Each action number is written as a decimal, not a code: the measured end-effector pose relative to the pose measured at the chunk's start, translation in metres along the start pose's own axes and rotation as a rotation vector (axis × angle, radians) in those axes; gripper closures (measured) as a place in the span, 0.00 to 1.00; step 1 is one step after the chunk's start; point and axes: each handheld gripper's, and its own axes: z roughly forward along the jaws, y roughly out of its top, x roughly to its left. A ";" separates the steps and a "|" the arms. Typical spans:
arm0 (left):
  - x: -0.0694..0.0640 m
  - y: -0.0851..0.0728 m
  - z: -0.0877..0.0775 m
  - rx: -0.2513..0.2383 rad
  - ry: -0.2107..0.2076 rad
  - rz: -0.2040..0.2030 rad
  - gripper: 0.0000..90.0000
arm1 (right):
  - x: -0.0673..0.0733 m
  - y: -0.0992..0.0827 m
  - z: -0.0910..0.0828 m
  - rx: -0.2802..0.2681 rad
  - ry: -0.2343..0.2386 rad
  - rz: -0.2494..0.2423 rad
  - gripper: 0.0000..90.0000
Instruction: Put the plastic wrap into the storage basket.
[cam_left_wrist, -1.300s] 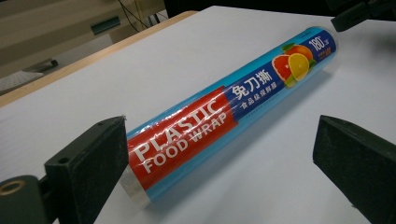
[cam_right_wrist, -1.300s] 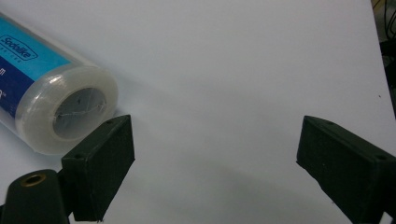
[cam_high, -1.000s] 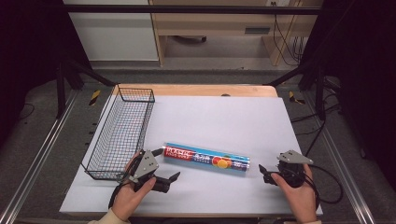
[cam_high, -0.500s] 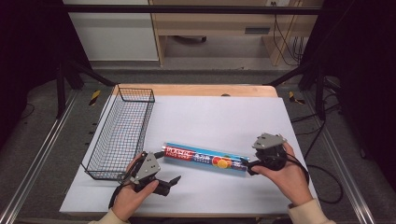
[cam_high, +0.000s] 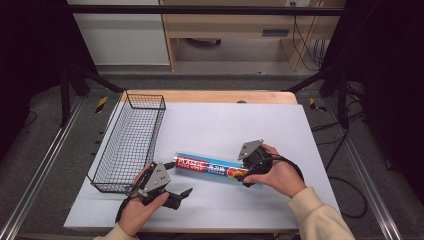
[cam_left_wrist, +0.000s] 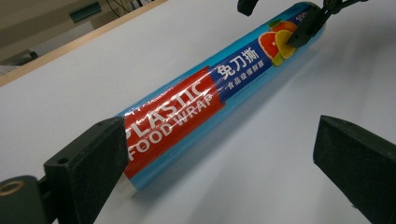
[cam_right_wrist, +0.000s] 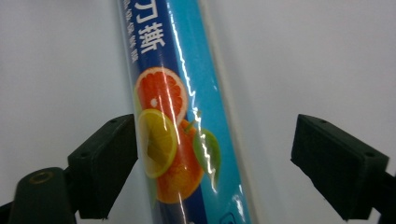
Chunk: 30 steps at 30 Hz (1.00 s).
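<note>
A roll of plastic wrap (cam_high: 210, 166) lies flat on the white table top (cam_high: 240, 125), toward the near edge, its left end pointing at the wire basket (cam_high: 131, 142) along the left edge. The right gripper (cam_high: 245, 175) straddles the roll's right end, by the fruit print; its jaws have just been closing, one jaw against the roll, the other clear of it, so nothing is clamped. The left gripper (cam_high: 181, 192) rests near the front edge, jaws wide apart, just beside the roll's left end and holding nothing.
</note>
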 end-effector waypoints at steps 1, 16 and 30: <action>0.000 0.000 0.000 0.002 -0.003 -0.002 0.04 | 0.001 0.000 0.003 0.002 0.012 -0.009 0.18; -0.001 -0.001 0.002 0.016 -0.016 0.004 0.04 | 0.000 -0.003 0.026 0.092 0.064 -0.038 0.23; -0.002 -0.001 0.003 0.028 -0.024 0.010 0.04 | -0.001 0.001 0.034 0.134 0.099 -0.046 0.29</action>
